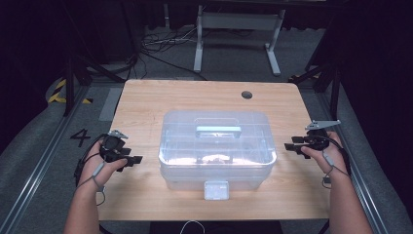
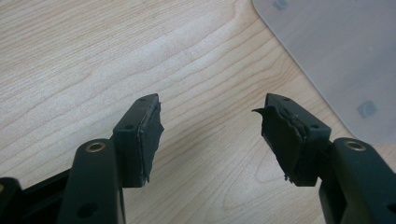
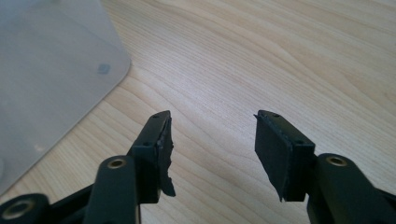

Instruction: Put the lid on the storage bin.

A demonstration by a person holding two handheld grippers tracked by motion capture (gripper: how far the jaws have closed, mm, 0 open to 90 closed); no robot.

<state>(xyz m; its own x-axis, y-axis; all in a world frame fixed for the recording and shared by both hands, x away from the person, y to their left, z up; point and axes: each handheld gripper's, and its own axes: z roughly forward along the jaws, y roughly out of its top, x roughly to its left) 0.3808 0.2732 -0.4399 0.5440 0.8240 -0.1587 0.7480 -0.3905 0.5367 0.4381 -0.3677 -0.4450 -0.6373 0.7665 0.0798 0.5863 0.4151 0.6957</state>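
A clear plastic storage box [image 1: 216, 146] with its lid on stands in the middle of the wooden table [image 1: 146, 102]. The lid has a pale blue handle [image 1: 218, 130], and a latch [image 1: 215, 190] sits on the near side. My left gripper [image 1: 132, 162] is held left of the box and points toward it, jaws open and empty. In the left gripper view the open gripper [image 2: 212, 105] hangs over bare wood, with a box corner [image 2: 336, 51] at upper right. My right gripper [image 1: 293, 146] is right of the box, also open and empty. Beyond its open jaws [image 3: 212, 116], a box corner [image 3: 46, 70] lies at upper left.
A round cable hole [image 1: 247, 94] is in the table's far right part. Bare wood lies on both sides of the box. Behind the table stand white frame legs [image 1: 198, 48] and loose cables [image 1: 160, 41] on the grey floor.
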